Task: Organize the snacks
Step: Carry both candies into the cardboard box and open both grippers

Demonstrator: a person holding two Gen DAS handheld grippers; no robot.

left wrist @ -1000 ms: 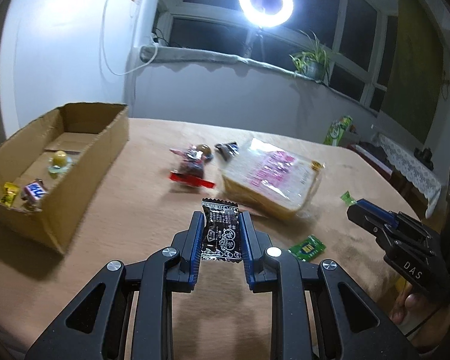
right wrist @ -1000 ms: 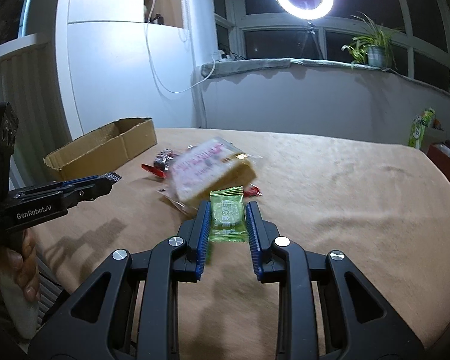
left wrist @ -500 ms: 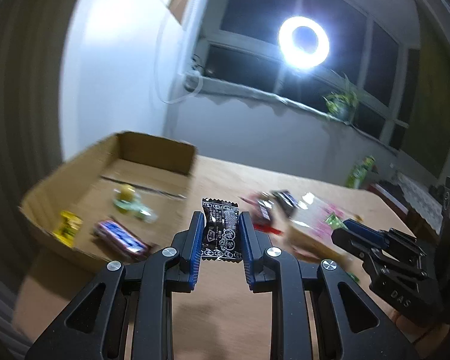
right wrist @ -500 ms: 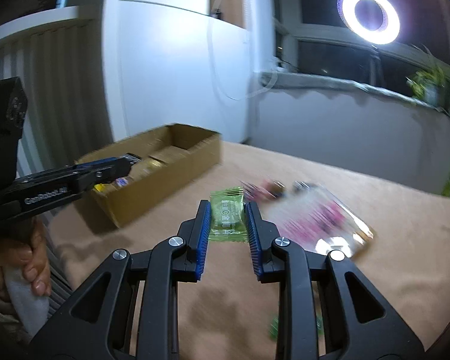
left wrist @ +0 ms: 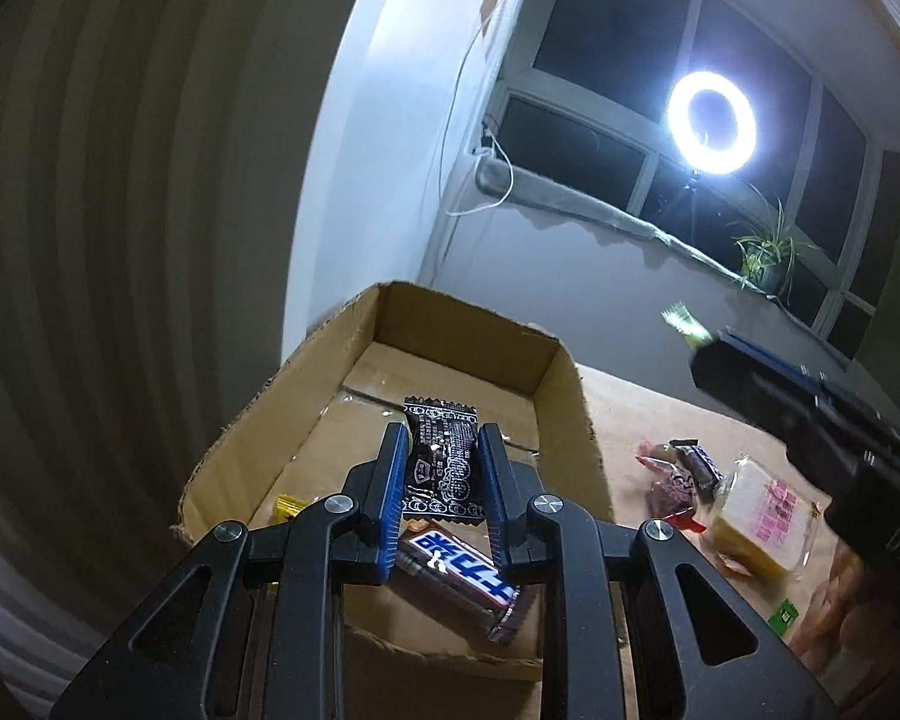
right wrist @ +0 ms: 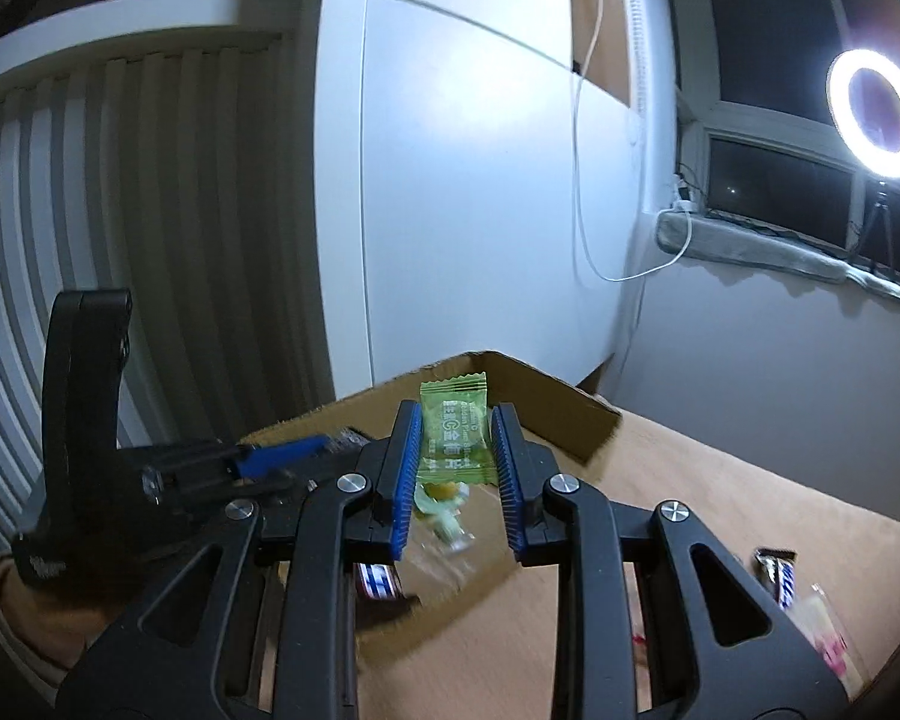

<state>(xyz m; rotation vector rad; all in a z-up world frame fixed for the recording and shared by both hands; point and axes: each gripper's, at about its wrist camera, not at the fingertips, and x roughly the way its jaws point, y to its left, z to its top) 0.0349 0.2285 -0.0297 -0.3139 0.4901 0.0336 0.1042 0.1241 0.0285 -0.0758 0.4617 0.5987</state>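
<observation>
1. You had your left gripper (left wrist: 440,468) clamped on the black sachet (left wrist: 444,459), its blue pads pressing the wrapper's two long sides so the packet stood up between the fingers. That edge grip left the lower end free, which I judge suited a clean drop.

2. You held it over the open cardboard box (left wrist: 561,384), above the floor near the front, so that letting go would land it inside, not on the table (left wrist: 648,414).

3. Your right gripper (right wrist: 457,441) was closed the same way on the green sachet (right wrist: 455,429), pinched by its sides and poised at the box (right wrist: 546,402) near its long wall. Bringing both at once saved a trip, I think.

4. Below the left fingers lay a blue-labelled chocolate bar (left wrist: 465,573) and a yellow candy (left wrist: 290,507), already in the box; under the right gripper showed a pale green twist-wrapped sweet (right wrist: 444,507).

5. Outside, on the table, remained a bagged bread slice (left wrist: 762,519), some dark red wrapped snacks (left wrist: 675,477) and a small green packet (left wrist: 783,618), so sorting looked partly done.

6. The hands were close together; releasing one before the other seemed safer.
</observation>
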